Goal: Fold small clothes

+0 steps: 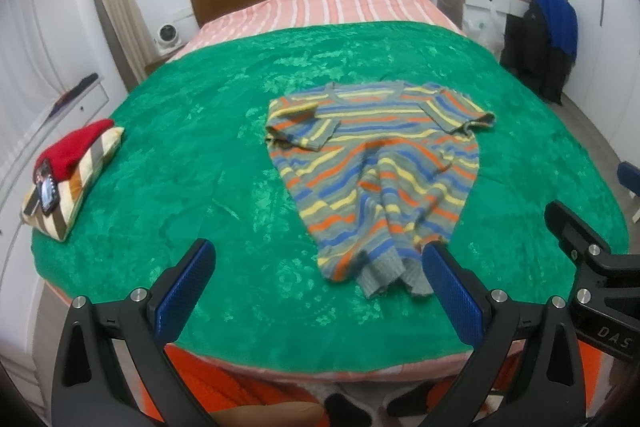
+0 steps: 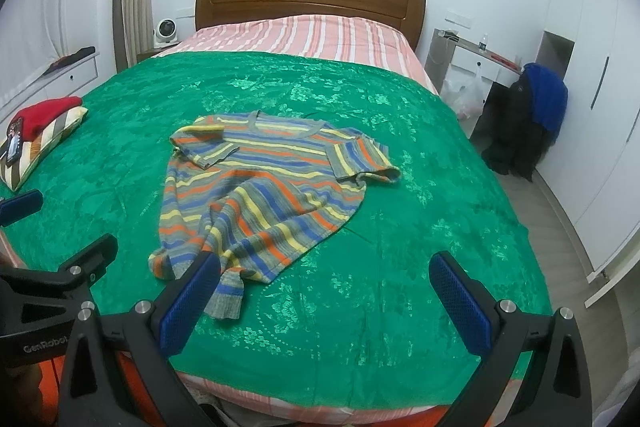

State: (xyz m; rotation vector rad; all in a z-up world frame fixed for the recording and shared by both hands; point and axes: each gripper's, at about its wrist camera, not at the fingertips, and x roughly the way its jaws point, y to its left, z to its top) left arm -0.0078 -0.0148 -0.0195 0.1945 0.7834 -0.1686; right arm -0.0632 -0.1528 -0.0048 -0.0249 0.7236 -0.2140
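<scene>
Nearest us, our left claw (image 1: 318, 281) and right claw (image 2: 324, 293) both hang spread wide and empty over the bed's near edge, level and aimed at the headboard. Just beyond, the striped shirt (image 2: 264, 187) lies crumpled on the green bedspread (image 2: 400, 287), hem bunched, one sleeve flipped inward. We judge the folding barely begun: smoothing and every fold remain.

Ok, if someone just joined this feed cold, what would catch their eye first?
The striped shirt, in orange, blue and yellow, lies crumpled mid-bed on the bright green bedspread, one sleeve folded over its chest. At the bed's left edge, a red garment sits on a striped cushion. Both tools, left tool and right tool, hover open at the near edge.
</scene>
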